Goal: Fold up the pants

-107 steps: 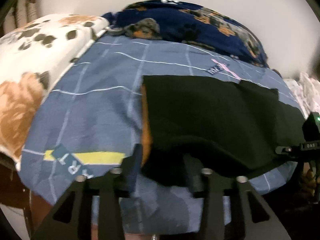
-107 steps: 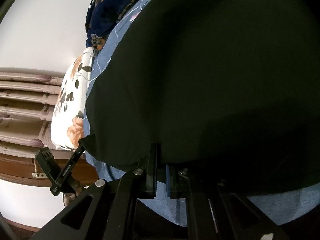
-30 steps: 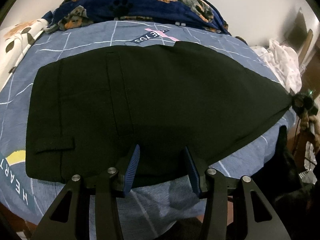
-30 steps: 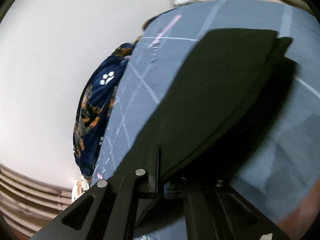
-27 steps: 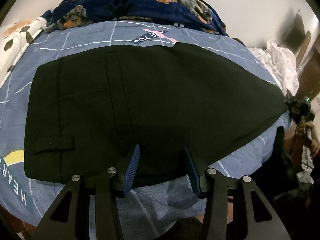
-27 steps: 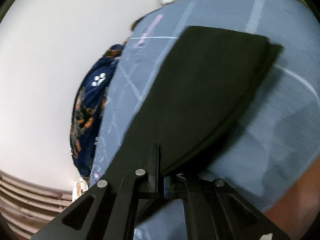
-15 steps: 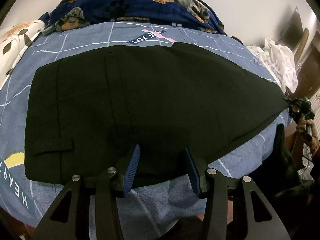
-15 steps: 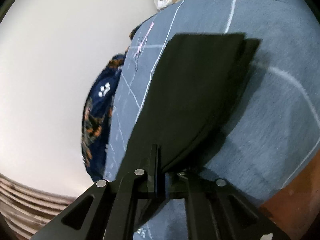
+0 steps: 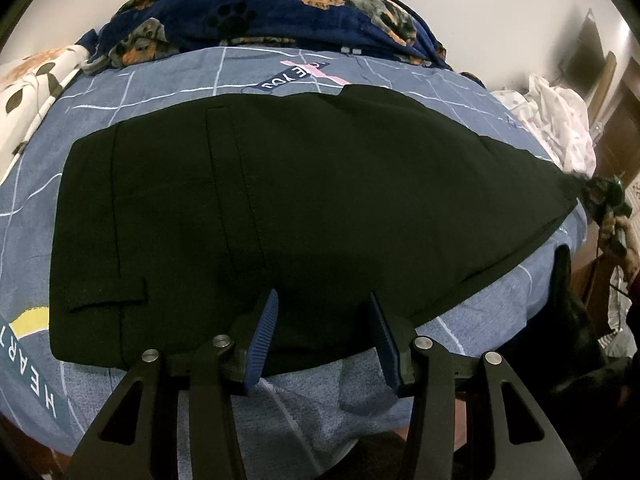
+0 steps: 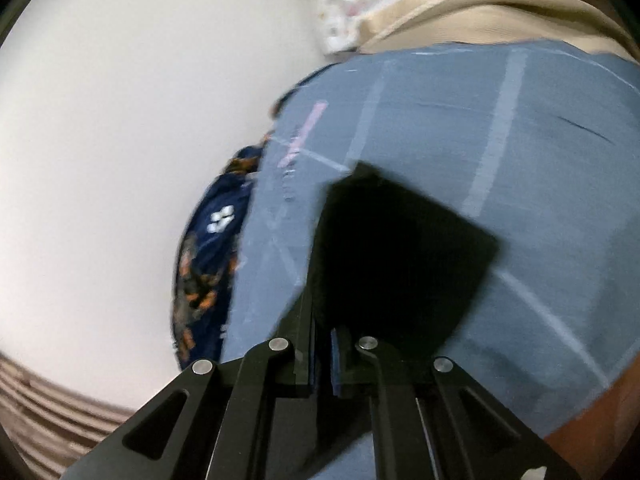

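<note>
Black pants (image 9: pixel 304 200) lie flat on the blue checked bedsheet (image 9: pixel 168 92), waistband at the left, legs stretching to the right. My left gripper (image 9: pixel 322 320) is open just above the near edge of the pants, holding nothing. My right gripper (image 10: pixel 322 334) is shut on the leg end of the pants (image 10: pixel 396 248). It also shows in the left wrist view (image 9: pixel 596 194) at the far right tip of the legs, by the bed's right edge.
A navy dog-print blanket (image 9: pixel 280 12) lies along the back of the bed by the white wall. A floral pillow (image 9: pixel 24 92) is at the left. White clothes (image 9: pixel 560 128) are heaped at the right. A dark object (image 9: pixel 568 320) sits off the bed's right side.
The pants went from bunched to spread flat along the bed. In the last second the right gripper has shifted a little with the leg end; the left gripper stays open.
</note>
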Demonstrator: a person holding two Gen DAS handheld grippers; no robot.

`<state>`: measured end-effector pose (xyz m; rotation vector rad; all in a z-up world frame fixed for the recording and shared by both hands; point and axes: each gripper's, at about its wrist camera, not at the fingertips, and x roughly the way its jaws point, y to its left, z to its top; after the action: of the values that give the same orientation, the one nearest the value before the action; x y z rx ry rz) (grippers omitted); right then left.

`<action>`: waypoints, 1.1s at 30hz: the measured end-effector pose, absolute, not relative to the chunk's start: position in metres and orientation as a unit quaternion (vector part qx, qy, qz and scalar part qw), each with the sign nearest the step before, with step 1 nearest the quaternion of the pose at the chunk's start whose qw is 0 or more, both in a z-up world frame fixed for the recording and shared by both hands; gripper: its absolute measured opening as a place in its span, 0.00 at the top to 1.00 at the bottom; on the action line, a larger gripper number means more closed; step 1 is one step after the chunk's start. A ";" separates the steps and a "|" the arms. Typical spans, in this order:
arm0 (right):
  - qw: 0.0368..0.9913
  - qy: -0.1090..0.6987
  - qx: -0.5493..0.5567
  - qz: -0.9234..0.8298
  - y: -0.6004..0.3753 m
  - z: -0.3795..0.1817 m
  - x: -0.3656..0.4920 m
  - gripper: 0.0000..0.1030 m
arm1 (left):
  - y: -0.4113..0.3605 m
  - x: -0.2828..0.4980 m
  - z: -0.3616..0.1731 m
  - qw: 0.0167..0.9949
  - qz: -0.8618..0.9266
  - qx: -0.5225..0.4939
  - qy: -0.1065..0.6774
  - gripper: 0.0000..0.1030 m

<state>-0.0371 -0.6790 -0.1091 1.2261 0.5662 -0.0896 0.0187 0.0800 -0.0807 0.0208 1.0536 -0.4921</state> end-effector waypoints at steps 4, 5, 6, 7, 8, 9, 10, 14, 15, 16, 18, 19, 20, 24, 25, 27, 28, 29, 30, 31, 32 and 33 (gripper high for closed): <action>0.777 0.292 0.555 -0.053 -0.680 -0.114 -0.032 0.93 | 0.080 0.019 -0.081 0.835 -0.232 0.007 0.498 0.53; 0.767 0.293 0.567 -0.062 -0.685 -0.122 -0.037 0.93 | 0.080 0.019 -0.081 0.836 -0.232 0.009 0.498 0.53; 0.757 0.291 0.581 -0.068 -0.689 -0.130 -0.044 0.93 | 0.080 0.019 -0.081 0.836 -0.232 0.009 0.498 0.53; 0.747 0.293 0.592 -0.074 -0.693 -0.138 -0.051 0.93 | 0.080 0.019 -0.081 0.836 -0.232 0.009 0.497 0.53; 0.741 0.300 0.596 -0.078 -0.694 -0.145 -0.054 0.94 | 0.080 0.019 -0.081 0.836 -0.232 0.009 0.497 0.53; 0.733 0.296 0.609 -0.067 -0.694 -0.153 -0.058 0.98 | 0.080 0.019 -0.081 0.836 -0.232 0.010 0.497 0.53; 0.731 0.291 0.614 -0.063 -0.695 -0.154 -0.060 0.99 | 0.080 0.019 -0.081 0.836 -0.232 0.011 0.497 0.53; 0.724 0.287 0.624 -0.053 -0.698 -0.157 -0.058 0.98 | 0.080 0.018 -0.081 0.836 -0.232 0.011 0.497 0.53; 0.719 0.285 0.632 -0.049 -0.700 -0.159 -0.058 0.98 | 0.080 0.019 -0.081 0.837 -0.232 0.011 0.496 0.53; 0.716 0.284 0.636 -0.046 -0.700 -0.159 -0.058 0.96 | 0.080 0.018 -0.081 0.837 -0.231 0.011 0.496 0.53; 0.720 0.288 0.630 -0.045 -0.700 -0.156 -0.058 0.93 | 0.080 0.019 -0.081 0.837 -0.231 0.010 0.496 0.53; 0.725 0.286 0.624 -0.050 -0.701 -0.152 -0.061 0.89 | 0.080 0.019 -0.081 0.837 -0.231 0.010 0.495 0.53; 0.730 0.280 0.621 -0.057 -0.702 -0.149 -0.065 0.87 | 0.080 0.019 -0.081 0.837 -0.231 0.011 0.496 0.53; 0.736 0.261 0.619 -0.080 -0.715 -0.140 -0.083 0.77 | 0.080 0.018 -0.081 0.837 -0.232 0.010 0.495 0.53; 0.739 0.260 0.615 -0.093 -0.717 -0.136 -0.088 0.72 | 0.080 0.018 -0.081 0.837 -0.231 0.010 0.495 0.53; 0.744 0.252 0.609 -0.108 -0.718 -0.129 -0.099 0.65 | 0.079 0.018 -0.081 0.837 -0.232 0.010 0.495 0.52; 0.749 0.247 0.605 -0.115 -0.716 -0.124 -0.105 0.64 | 0.080 0.018 -0.081 0.838 -0.232 0.010 0.494 0.52; 0.756 0.241 0.598 -0.112 -0.712 -0.117 -0.108 0.64 | 0.079 0.017 -0.081 0.838 -0.233 0.011 0.494 0.50; 0.763 0.240 0.591 -0.101 -0.706 -0.112 -0.109 0.64 | 0.079 0.017 -0.081 0.838 -0.234 0.011 0.493 0.49; 0.771 0.243 0.582 -0.081 -0.695 -0.106 -0.108 0.63 | 0.078 0.016 -0.081 0.838 -0.234 0.013 0.492 0.49; 0.775 0.248 0.578 -0.059 -0.684 -0.103 -0.105 0.63 | 0.077 0.016 -0.081 0.839 -0.235 0.014 0.491 0.47; 0.778 0.254 0.574 -0.029 -0.670 -0.100 -0.101 0.63 | 0.076 0.015 -0.082 0.839 -0.236 0.016 0.490 0.46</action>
<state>-0.1010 -0.6699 -0.1004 1.2420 0.5503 -0.0636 0.0150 0.0763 -0.0818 0.0335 1.0369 -0.4992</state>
